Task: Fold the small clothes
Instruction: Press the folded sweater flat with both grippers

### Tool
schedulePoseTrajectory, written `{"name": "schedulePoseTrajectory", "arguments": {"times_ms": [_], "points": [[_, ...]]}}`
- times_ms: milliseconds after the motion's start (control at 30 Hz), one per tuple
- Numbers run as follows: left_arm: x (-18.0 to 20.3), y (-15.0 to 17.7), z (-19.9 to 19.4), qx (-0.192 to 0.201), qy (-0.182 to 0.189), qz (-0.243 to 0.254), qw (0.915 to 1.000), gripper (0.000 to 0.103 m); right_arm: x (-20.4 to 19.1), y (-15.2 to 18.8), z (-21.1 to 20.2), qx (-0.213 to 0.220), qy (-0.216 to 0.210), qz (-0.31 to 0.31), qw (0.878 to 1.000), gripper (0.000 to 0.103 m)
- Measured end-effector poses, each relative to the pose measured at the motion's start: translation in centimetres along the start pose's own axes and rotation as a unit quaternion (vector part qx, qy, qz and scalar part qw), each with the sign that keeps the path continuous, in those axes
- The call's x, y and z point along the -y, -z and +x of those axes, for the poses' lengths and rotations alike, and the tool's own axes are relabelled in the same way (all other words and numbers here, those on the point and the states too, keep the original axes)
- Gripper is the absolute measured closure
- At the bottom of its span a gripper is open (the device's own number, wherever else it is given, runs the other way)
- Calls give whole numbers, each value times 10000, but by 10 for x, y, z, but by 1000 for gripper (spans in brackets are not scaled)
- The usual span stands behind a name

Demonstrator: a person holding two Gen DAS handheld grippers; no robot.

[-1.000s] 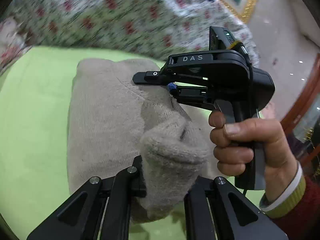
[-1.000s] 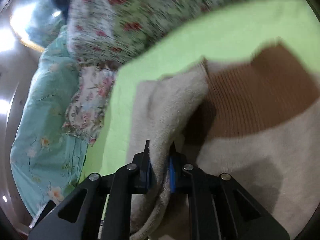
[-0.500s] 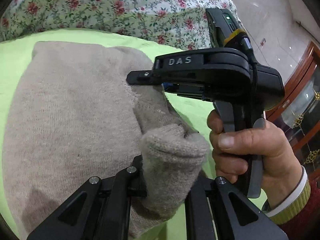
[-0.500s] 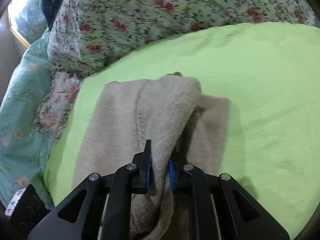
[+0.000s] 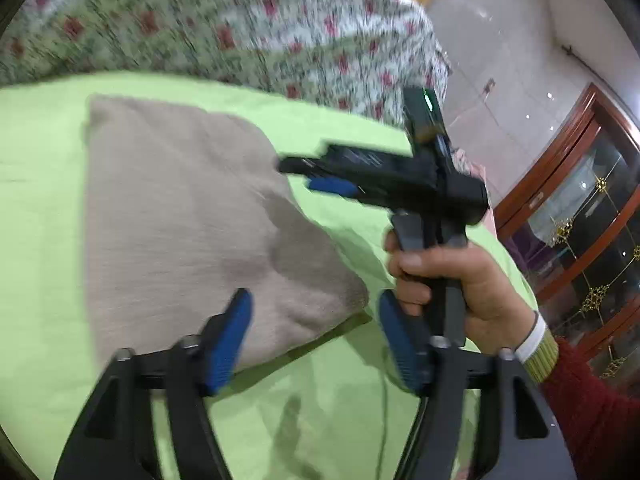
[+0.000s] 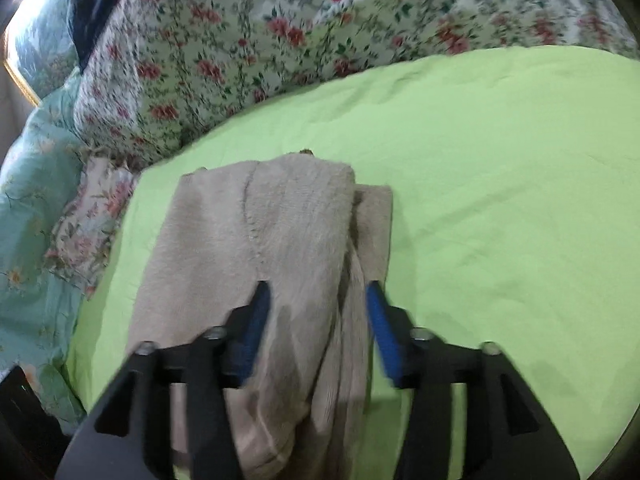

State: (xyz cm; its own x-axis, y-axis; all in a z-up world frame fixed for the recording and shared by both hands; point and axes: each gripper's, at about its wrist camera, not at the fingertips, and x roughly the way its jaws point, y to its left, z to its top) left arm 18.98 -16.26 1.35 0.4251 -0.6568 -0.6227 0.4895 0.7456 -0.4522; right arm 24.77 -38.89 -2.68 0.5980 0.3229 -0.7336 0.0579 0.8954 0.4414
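Surface: a bed covered by a lime-green sheet [image 6: 500, 184], lightly creased. Beyond the jaws, at the far edge of the sheet, lies a floral quilt [image 6: 248, 40] with red roses on pale ground; in the right wrist view a teal flowered bedcover [image 6: 32, 216] sits off to the left of it. Room: in the left wrist view, pale glossy wall to the far right and a dark wooden glass-front cabinet [image 5: 580, 216] with gold fittings.

Task item: a beige knit garment [image 6: 272, 248], folded, lies flat on the sheet. In the right wrist view it runs from between the jaws forward, with a narrower under-layer showing at its right side. In the left wrist view the same garment [image 5: 184, 216] lies ahead and to the left, one corner reaching in between the fingers.

Left gripper [image 5: 316, 336]: jaws spread wide, blue pads showing, nothing pinched. Right gripper [image 6: 316, 332]: jaws likewise apart, straddling the near end of the garment without clamping it. The right gripper [image 5: 320, 178] also appears in the left wrist view, held by the person's right hand [image 5: 452, 280], red sleeve with a striped cuff; that view is motion-blurred.

Change from half a second ago: both pairs of jaws were clamped on raised folds of the knit; both have now released, and the cloth has dropped flat onto the sheet.
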Motion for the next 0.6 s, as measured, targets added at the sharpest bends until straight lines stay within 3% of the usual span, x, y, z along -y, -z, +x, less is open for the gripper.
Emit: {"name": "schedulePoseTrajectory", "arguments": {"times_ms": [67, 133, 200, 367, 600], "points": [[-17, -1, -21, 165, -179, -70, 9997, 20, 1, 7, -11, 11, -118, 22, 9999, 32], [-41, -4, -31, 224, -333, -239, 9989, 19, 1, 13, -15, -62, -210, 25, 9998, 24], [-68, -10, -28, 144, -498, -536, 9972, 19, 1, 18, -12, -152, -239, 3, 9996, 24], [-126, -21, -5, -174, -164, -1401, 9899, 19, 5, 21, 5, -381, -266, 120, 9988, 24], [-156, -34, 32, -379, 100, -1793, 9830, 19, 7, 19, 19, -516, -319, 144, 9981, 24]]}}
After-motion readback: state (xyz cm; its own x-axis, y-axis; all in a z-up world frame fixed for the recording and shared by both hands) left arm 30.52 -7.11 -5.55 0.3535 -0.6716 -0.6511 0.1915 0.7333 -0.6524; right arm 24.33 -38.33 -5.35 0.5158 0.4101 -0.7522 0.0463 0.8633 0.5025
